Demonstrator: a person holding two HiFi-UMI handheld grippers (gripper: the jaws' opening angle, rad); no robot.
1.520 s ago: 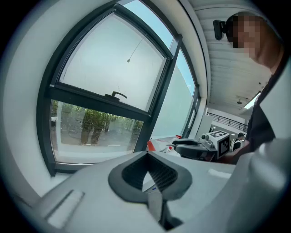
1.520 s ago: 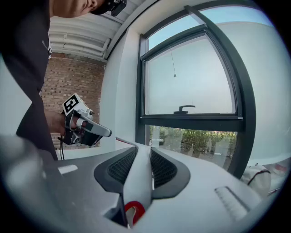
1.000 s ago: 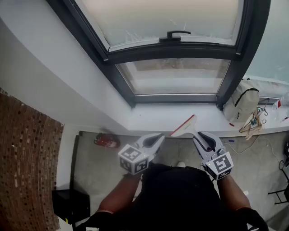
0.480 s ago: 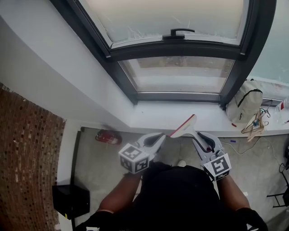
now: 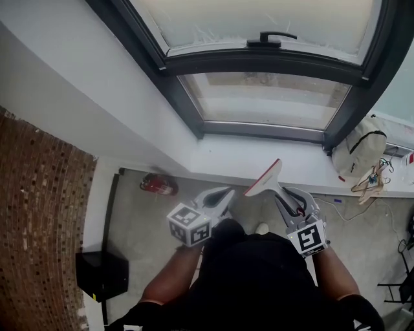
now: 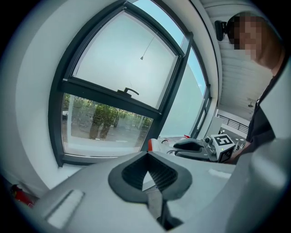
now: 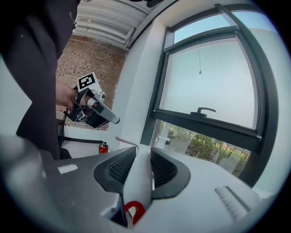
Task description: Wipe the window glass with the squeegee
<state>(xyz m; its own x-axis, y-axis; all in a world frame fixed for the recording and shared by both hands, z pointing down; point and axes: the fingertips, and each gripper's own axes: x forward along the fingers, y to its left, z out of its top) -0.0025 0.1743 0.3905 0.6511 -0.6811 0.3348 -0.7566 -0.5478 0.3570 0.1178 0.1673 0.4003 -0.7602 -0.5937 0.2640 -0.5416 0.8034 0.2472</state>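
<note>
Since a second ago the two grippers have been kept almost where they were, in front of the person's body, while the window is now seen further right and lower in the head view. One squeegee (image 5: 264,180) is counted: white, with a red edge along its blade. Its handle is clamped between the jaws of the right gripper (image 5: 288,194), and the blade is raised up and to the left, over the edge of the white sill (image 5: 220,158). It is held below the glass and clear of it. In the right gripper view the ribbed pads are seen pressed against both sides of the white handle (image 7: 137,177). The left gripper (image 5: 223,194) is held just beside it; its jaws are seen drawn together at the tips, with nothing between them. Two panes are counted in the dark-framed window: a clear lower pane (image 5: 265,100), through which trees are seen, and a frosted upper pane (image 5: 259,16). One black handle (image 5: 272,39) is fitted at the foot of the upper pane. One light bag (image 5: 359,155) is set on the sill at the right. One red fire extinguisher (image 5: 158,185) is laid on the floor below the sill. One black box (image 5: 100,275) is placed beside the brick wall (image 5: 39,226).
</note>
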